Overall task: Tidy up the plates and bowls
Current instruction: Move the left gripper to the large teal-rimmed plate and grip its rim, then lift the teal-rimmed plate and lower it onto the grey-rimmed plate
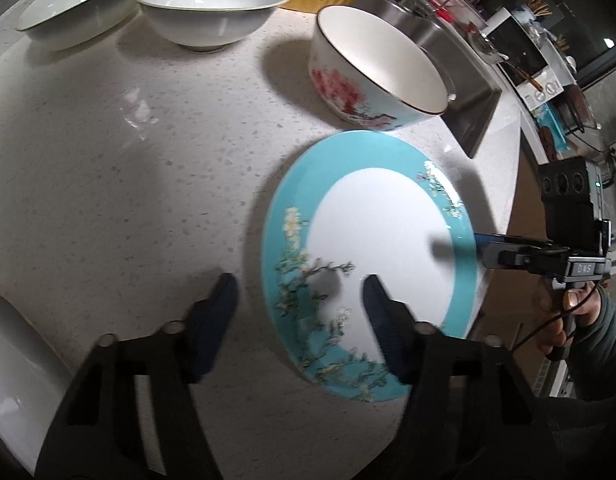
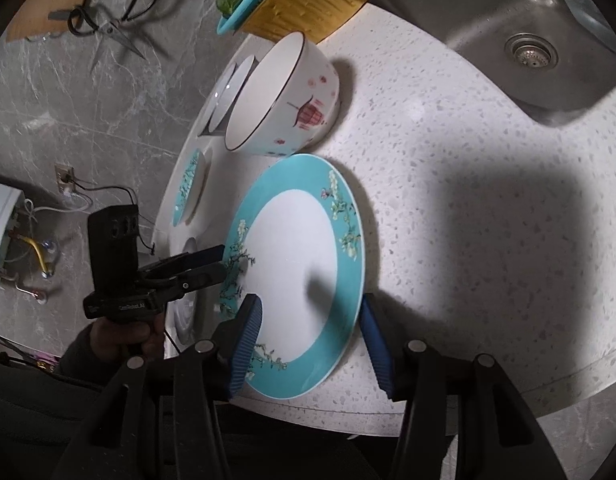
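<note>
Turquoise-rimmed plate [image 1: 388, 232] lies between both sets of unclenched jaws (rim straddled, pads apart).

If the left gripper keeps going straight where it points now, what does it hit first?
Most likely the near rim of the teal floral plate: the left gripper straddles that edge, one finger over the plate, one over the countertop. Depth is unclear.

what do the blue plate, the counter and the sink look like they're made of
Blue plate: probably glazed ceramic or porcelain; glossy, printed blossoms on its turquoise rim.
Counter: looks like polished speckled stone or quartz composite; pale flecks, soft glare.
Sink: apparently brushed stainless steel; grey metallic sheen, metal strainer.
</note>
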`<state>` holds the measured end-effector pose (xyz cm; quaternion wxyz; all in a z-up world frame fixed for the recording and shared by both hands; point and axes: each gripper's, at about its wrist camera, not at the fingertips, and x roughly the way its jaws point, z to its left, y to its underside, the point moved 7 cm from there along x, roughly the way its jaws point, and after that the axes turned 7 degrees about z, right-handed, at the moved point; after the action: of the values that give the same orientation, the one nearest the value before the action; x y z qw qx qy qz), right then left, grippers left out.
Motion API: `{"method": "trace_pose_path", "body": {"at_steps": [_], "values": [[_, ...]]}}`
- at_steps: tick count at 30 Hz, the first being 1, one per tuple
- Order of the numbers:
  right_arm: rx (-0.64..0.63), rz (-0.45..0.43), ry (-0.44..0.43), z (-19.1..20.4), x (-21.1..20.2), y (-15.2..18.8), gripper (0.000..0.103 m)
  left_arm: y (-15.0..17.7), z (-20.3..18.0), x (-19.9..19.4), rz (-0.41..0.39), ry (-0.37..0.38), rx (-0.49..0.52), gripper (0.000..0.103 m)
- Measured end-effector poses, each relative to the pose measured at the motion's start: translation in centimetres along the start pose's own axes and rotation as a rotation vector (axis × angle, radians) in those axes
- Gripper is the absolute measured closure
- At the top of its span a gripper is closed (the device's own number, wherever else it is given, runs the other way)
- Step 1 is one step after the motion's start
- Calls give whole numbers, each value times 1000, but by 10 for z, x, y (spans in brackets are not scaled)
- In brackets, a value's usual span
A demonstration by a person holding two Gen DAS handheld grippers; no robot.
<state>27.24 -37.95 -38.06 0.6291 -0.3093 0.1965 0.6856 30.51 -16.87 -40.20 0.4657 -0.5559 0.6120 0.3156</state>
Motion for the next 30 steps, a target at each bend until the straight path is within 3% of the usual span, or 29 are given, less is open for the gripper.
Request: {"method": "trace_pose_path", "body": {"at_steps": [1,7,10,14,17,23,30], "values": [[3,5,2,0,1,-1,49,-1,-1,1,2,6,-6,61],[48,22,-9,-4,2,-4,52,-6,2,3,-1,11,-34,67],[81,37,34,-8,2,-5,64,-4,4,2,-1,2,-45,68],[145,67,117,-17,3,-6,92,-1,2,2,6,-33,-37,68],[160,73,119,-19,3,-7,91,-1,4,1,7,-29,-46,68],[159,86,134,-19,5,-9,92,1,11,-1,1,-48,-43,86],[151,73,188,-15,5,-12,92,3,10,-2,-6,-69,-43,86]]}}
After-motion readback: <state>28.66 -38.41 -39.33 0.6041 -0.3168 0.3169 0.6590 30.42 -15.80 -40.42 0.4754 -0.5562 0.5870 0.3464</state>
